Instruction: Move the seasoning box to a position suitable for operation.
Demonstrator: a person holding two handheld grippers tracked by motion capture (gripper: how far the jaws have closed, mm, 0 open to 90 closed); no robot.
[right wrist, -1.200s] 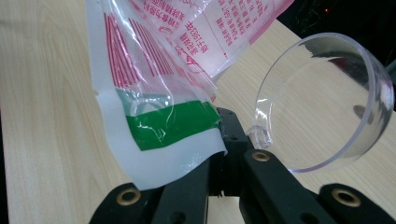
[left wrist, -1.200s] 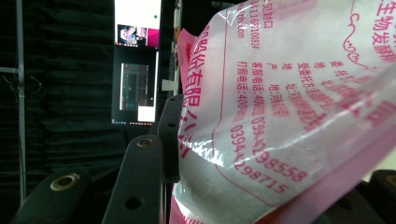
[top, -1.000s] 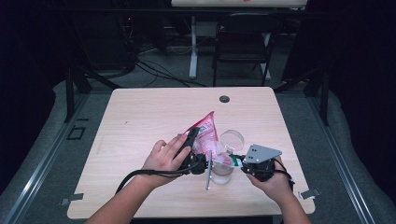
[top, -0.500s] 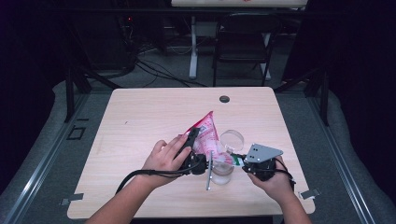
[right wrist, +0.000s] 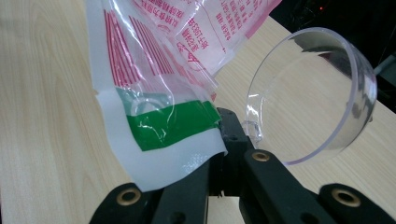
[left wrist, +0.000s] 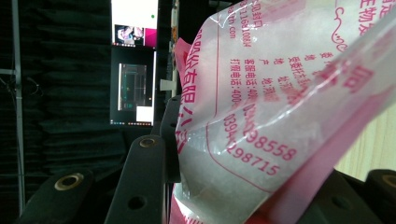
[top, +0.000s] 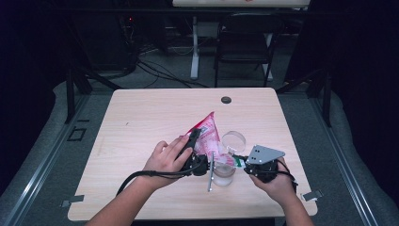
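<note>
A: Near the front edge of the bench (top: 141,117), what has each tool got?

B: The left tool (top: 197,155) pinches the pink-printed bag (top: 207,134), tilted over a clear cup (top: 225,172). The right tool (top: 244,165) is pressed together on the bag's green-striped corner (right wrist: 173,123).

A: Any writing?

B: Red Chinese print and digits: "298558" and "298715" (partly creased) in the left gripper view (left wrist: 261,149).

A: Anything else?

B: A clear round lid (top: 234,140) lies just beside the bag; a metal rod (top: 211,172) rests by the cup.
</note>
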